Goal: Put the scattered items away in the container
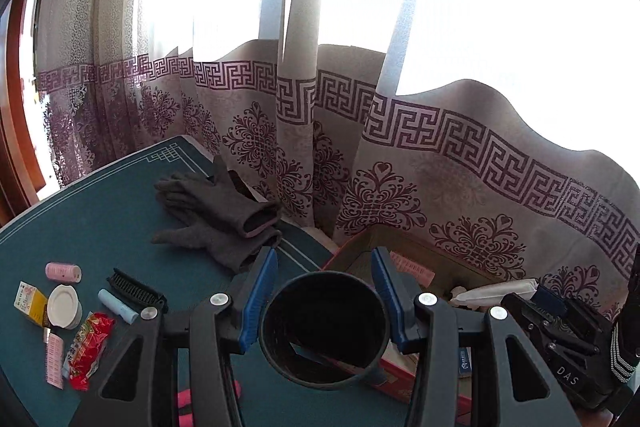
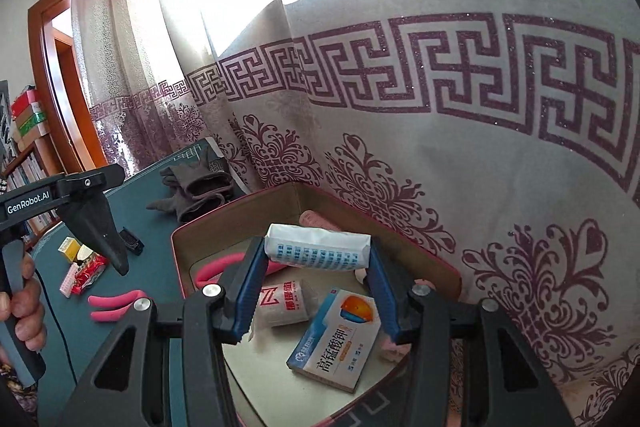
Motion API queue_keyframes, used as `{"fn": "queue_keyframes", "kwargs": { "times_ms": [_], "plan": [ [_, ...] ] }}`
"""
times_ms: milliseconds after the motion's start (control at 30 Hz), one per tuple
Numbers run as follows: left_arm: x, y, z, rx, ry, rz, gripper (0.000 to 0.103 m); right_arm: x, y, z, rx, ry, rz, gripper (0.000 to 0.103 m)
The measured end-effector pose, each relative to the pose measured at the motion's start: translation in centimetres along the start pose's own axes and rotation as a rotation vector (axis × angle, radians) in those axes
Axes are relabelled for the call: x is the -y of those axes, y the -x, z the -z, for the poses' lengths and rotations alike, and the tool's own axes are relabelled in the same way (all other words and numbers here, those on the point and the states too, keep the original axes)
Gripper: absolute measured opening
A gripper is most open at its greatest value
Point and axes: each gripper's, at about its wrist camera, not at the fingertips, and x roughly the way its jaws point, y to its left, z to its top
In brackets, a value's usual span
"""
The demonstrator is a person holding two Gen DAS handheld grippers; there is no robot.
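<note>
Jaws of the left gripper [image 1: 324, 291] grasp a black cup [image 1: 324, 327]; right gripper [image 2: 318, 263] jaws grasp a white packet [image 2: 318, 247] above the box [image 2: 188, 239], gloves [image 1: 216, 207] lying on the bench [image 1: 80, 211].

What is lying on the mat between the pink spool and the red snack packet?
Left wrist view: a white round lid.

Black ring [image 1: 324, 327] held upright, white packet [image 2: 318, 247] above open box [image 2: 240, 215]
</note>
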Motion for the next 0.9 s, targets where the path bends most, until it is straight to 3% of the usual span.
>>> {"fn": "queue_keyframes", "kwargs": {
  "times_ms": [533, 567, 667, 900],
  "plan": [
    [2.7, -2.9, -0.8, -0.026, -0.039, 0.029, 0.051, 1.1, -1.1, 0.2, -0.027, -0.02, -0.01, 0.054],
    [2.8, -3.1, -0.9, -0.03, -0.042, 0.032, 0.052, 1.1, -1.2, 0.2, -0.031, -0.02, -0.013, 0.054],
    [2.8, -3.3, -0.9, -0.024, -0.037, 0.013, 0.083, 1.1, -1.2, 0.3, -0.041, -0.028, -0.016, 0.054],
    [1.3, -3.6, -0.5, -0.028, -0.008, -0.021, 0.083, 1.3, -1.3, 0.3, -0.042, -0.038, -0.01, 0.054]
  ]
}}
